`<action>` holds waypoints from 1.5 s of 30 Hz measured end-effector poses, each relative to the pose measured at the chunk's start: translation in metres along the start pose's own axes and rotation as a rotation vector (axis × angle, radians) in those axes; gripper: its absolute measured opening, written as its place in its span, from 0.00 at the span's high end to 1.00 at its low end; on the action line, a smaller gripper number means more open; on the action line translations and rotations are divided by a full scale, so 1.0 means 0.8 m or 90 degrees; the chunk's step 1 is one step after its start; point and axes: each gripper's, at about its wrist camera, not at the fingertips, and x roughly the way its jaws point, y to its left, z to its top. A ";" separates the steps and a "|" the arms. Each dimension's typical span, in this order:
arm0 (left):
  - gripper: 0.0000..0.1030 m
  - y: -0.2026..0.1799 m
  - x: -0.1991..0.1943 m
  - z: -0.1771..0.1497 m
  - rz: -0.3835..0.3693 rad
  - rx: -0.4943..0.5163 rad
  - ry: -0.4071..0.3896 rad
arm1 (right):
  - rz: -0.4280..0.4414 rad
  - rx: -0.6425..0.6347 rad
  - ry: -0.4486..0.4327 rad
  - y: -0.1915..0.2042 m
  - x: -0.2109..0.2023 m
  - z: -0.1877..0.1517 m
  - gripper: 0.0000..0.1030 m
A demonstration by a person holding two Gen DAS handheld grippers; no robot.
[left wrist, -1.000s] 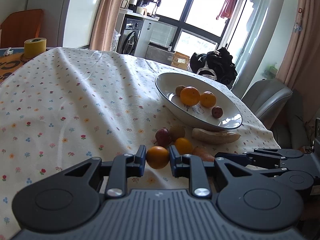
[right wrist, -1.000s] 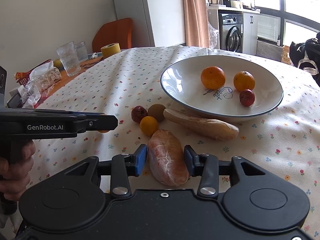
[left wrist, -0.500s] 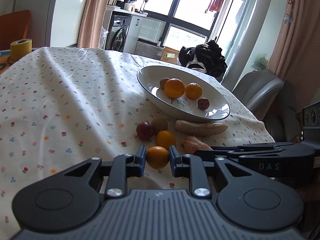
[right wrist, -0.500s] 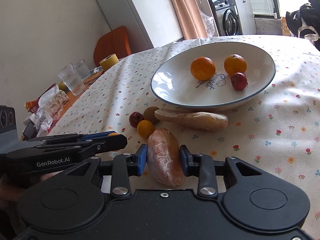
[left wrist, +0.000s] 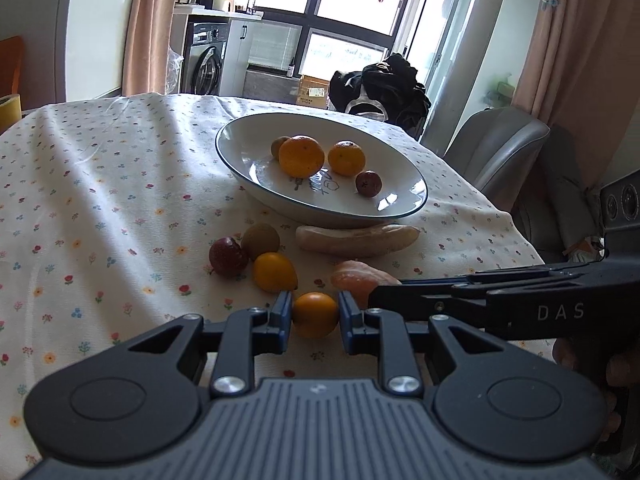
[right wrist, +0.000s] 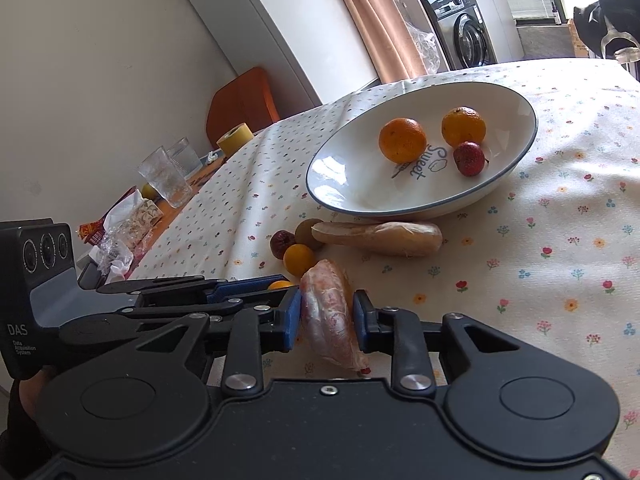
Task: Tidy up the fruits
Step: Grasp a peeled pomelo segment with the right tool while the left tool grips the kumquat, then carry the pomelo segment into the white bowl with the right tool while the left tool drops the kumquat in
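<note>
My left gripper [left wrist: 313, 316] is shut on a small orange kumquat [left wrist: 314, 314], held just above the flowered cloth. My right gripper [right wrist: 327, 318] is shut on a peeled pink citrus segment [right wrist: 330, 312], also lifted. The white bowl [left wrist: 404, 204] holds two mandarins [left wrist: 301, 156], a red fruit [left wrist: 368, 183] and a brownish one behind. In front of the bowl lie a peeled banana [left wrist: 356, 237], a dark red fruit [left wrist: 228, 257], a brown fruit [left wrist: 261, 240] and another kumquat [left wrist: 274, 272]. The right gripper reaches in from the right in the left wrist view.
Two glasses [right wrist: 166, 176], a yellow tape roll [right wrist: 235, 139] and snack wrappers [right wrist: 128, 220] stand at the table's far left. An orange chair [right wrist: 242, 102] and a grey armchair [left wrist: 496, 148] flank the table. The table's right edge [left wrist: 516, 228] is near the bowl.
Both grippers have lifted and moved closer to the bowl with their fruit. The right gripper has tilted, and the two grippers now sit close side by side.
</note>
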 end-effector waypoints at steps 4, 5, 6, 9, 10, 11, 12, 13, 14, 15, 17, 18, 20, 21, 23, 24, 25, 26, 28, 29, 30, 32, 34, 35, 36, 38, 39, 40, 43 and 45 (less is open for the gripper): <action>0.78 -0.001 0.001 0.003 0.000 0.001 0.000 | -0.001 -0.018 0.004 0.000 -0.003 -0.002 0.72; 0.78 -0.003 0.001 0.005 -0.001 0.003 -0.002 | -0.006 -0.025 0.005 0.002 -0.003 -0.002 0.72; 0.78 -0.004 0.000 0.005 -0.003 0.004 -0.003 | -0.013 -0.035 0.006 0.004 -0.002 -0.004 0.71; 0.78 -0.009 0.001 0.008 -0.011 0.012 -0.007 | -0.023 -0.049 0.010 0.007 0.001 -0.005 0.69; 0.78 -0.011 0.001 0.008 -0.010 0.016 -0.007 | -0.026 -0.051 0.009 0.007 0.003 -0.005 0.70; 0.78 -0.013 0.002 0.009 -0.006 0.019 -0.007 | -0.030 -0.053 0.008 0.007 0.004 -0.004 0.73; 0.78 -0.012 0.003 0.009 -0.007 0.018 -0.007 | -0.033 -0.053 0.007 0.006 0.005 -0.004 0.76; 0.78 -0.011 0.003 0.010 -0.007 0.014 -0.006 | -0.035 -0.053 0.004 0.006 0.005 -0.004 0.77; 0.78 -0.009 0.002 0.011 -0.008 0.011 -0.007 | -0.036 -0.054 0.003 0.005 0.005 -0.003 0.78; 0.78 -0.009 0.001 0.012 -0.008 0.011 -0.008 | -0.038 -0.058 0.002 0.006 0.005 -0.003 0.79; 0.78 -0.009 -0.002 0.014 -0.005 0.012 -0.014 | -0.036 -0.064 -0.001 0.010 0.004 -0.002 0.80; 0.78 -0.008 -0.004 0.015 -0.005 0.012 -0.016 | -0.033 -0.065 -0.003 0.011 0.002 -0.001 0.80; 0.78 -0.008 -0.009 0.017 -0.003 0.013 -0.022 | -0.035 -0.068 -0.011 0.014 -0.002 0.002 0.80; 0.78 -0.008 -0.012 0.019 -0.003 0.013 -0.026 | -0.036 -0.068 -0.015 0.015 -0.004 0.004 0.80; 0.78 -0.008 -0.016 0.021 -0.002 0.014 -0.032 | -0.038 -0.069 -0.021 0.017 -0.009 0.008 0.80; 0.78 -0.008 -0.018 0.023 -0.001 0.015 -0.035 | -0.039 -0.070 -0.025 0.017 -0.012 0.010 0.80; 0.78 -0.009 -0.019 0.024 -0.001 0.016 -0.038 | -0.041 -0.073 -0.029 0.019 -0.015 0.011 0.80; 0.78 -0.009 -0.021 0.026 0.000 0.016 -0.042 | -0.044 -0.076 -0.033 0.021 -0.017 0.013 0.80; 0.78 -0.009 -0.024 0.029 0.002 0.016 -0.048 | -0.047 -0.079 -0.040 0.023 -0.021 0.016 0.80; 0.78 -0.009 -0.025 0.031 0.002 0.016 -0.051 | -0.047 -0.081 -0.044 0.024 -0.023 0.018 0.80; 0.78 -0.009 -0.026 0.033 0.002 0.016 -0.053 | -0.050 -0.083 -0.048 0.024 -0.025 0.020 0.80; 0.78 -0.009 -0.027 0.037 0.003 0.017 -0.058 | -0.056 -0.088 -0.056 0.025 -0.028 0.023 0.80; 0.78 -0.010 -0.028 0.041 0.005 0.019 -0.063 | -0.062 -0.090 -0.062 0.024 -0.030 0.027 0.80; 0.78 -0.010 -0.029 0.045 0.007 0.020 -0.066 | -0.065 -0.091 -0.066 0.024 -0.030 0.029 0.80; 0.78 -0.010 -0.029 0.047 0.008 0.021 -0.068 | -0.068 -0.091 -0.068 0.023 -0.031 0.031 0.80; 0.78 -0.011 -0.028 0.051 0.010 0.022 -0.072 | -0.072 -0.092 -0.074 0.021 -0.031 0.035 0.80; 0.78 -0.011 -0.027 0.053 0.010 0.023 -0.074 | -0.074 -0.093 -0.075 0.021 -0.031 0.037 0.80; 0.78 -0.011 -0.026 0.055 0.012 0.024 -0.075 | -0.076 -0.094 -0.076 0.020 -0.030 0.039 0.80; 0.78 -0.009 -0.022 0.062 0.015 0.023 -0.076 | -0.085 -0.097 -0.081 0.018 -0.027 0.044 0.80; 0.78 -0.008 -0.019 0.066 0.019 0.023 -0.077 | -0.089 -0.095 -0.084 0.014 -0.025 0.048 0.80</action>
